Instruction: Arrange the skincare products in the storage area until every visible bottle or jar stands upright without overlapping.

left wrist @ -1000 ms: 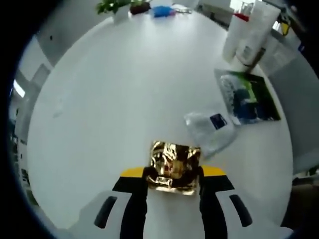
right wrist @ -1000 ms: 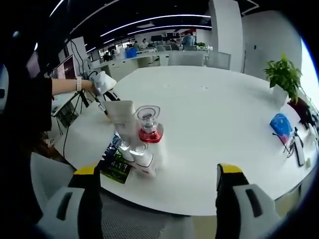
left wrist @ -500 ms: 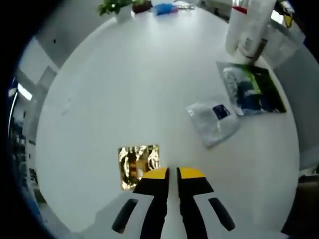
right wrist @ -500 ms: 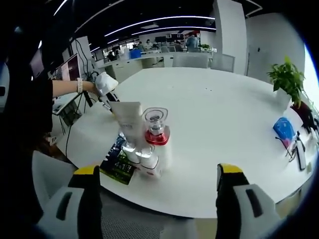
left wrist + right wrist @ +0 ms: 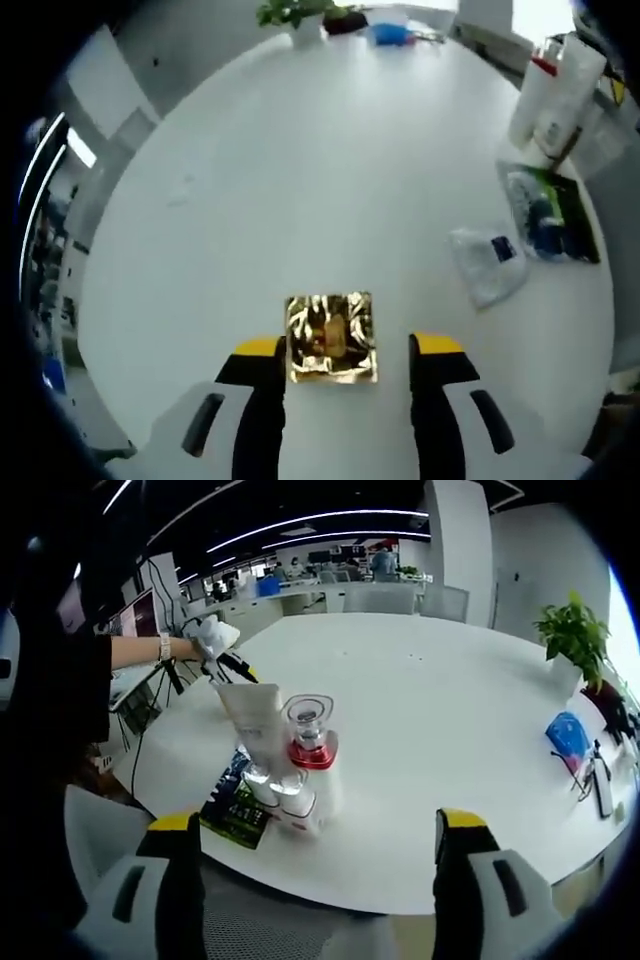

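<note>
A gold foil sachet (image 5: pixel 332 336) lies flat on the round white table (image 5: pixel 270 180), between the jaws of my open left gripper (image 5: pixel 348 350). It sits nearer the left jaw. Further right lie a clear sachet with a blue label (image 5: pixel 487 262) and a green and black packet (image 5: pixel 556 212). A white tube (image 5: pixel 252 730) stands cap down beside a bottle with a red collar and clear cap (image 5: pixel 308 742), with the green packet (image 5: pixel 232 802) at their foot. My right gripper (image 5: pixel 318 822) hangs open off the table's edge, in front of this cluster, holding nothing.
A person's gloved hand (image 5: pixel 212 635) holds the left gripper over the table's far left side. A potted plant (image 5: pixel 572 628) and a blue object (image 5: pixel 565 730) sit at the table's right side. Desks and monitors stand behind. The table's wide middle is bare white.
Half a second ago my left gripper stood shut just right of the gold sachet. Now it is open with the sachet between its jaws. The right gripper has hardly moved.
</note>
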Available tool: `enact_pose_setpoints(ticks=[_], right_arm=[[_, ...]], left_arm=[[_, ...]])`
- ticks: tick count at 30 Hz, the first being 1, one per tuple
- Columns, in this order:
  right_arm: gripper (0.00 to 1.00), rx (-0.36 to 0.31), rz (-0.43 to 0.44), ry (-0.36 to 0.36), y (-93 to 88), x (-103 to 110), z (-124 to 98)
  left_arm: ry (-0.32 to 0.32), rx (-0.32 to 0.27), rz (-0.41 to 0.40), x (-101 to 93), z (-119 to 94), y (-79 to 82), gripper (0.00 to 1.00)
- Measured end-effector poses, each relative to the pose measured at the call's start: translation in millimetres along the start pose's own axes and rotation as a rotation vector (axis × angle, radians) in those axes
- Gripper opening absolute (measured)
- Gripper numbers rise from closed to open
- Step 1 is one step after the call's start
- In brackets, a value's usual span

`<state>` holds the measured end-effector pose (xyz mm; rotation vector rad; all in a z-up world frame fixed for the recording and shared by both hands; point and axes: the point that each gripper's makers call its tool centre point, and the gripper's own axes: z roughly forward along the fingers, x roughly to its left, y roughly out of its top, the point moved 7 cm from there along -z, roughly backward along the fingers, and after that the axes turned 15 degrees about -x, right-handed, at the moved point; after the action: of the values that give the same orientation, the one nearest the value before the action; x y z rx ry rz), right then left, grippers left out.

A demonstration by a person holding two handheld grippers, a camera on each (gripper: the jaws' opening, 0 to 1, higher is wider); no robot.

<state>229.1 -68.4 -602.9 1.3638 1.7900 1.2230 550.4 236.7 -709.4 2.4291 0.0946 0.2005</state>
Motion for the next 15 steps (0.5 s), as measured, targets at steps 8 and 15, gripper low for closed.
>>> enact_pose_setpoints(ticks=[8, 15], right_arm=[[0.97, 0.018, 0.002, -0.014, 0.5, -2.6, -0.7], [0.97, 0.033, 0.005, -0.015, -1.1, -3.0, 0.3]], left_arm=[[-0.052, 0.028, -0.013, 14.7, 9.9, -0.9, 0.44], [-0.107, 0.058, -0.05, 18.6, 14.0, -1.7, 0.44]])
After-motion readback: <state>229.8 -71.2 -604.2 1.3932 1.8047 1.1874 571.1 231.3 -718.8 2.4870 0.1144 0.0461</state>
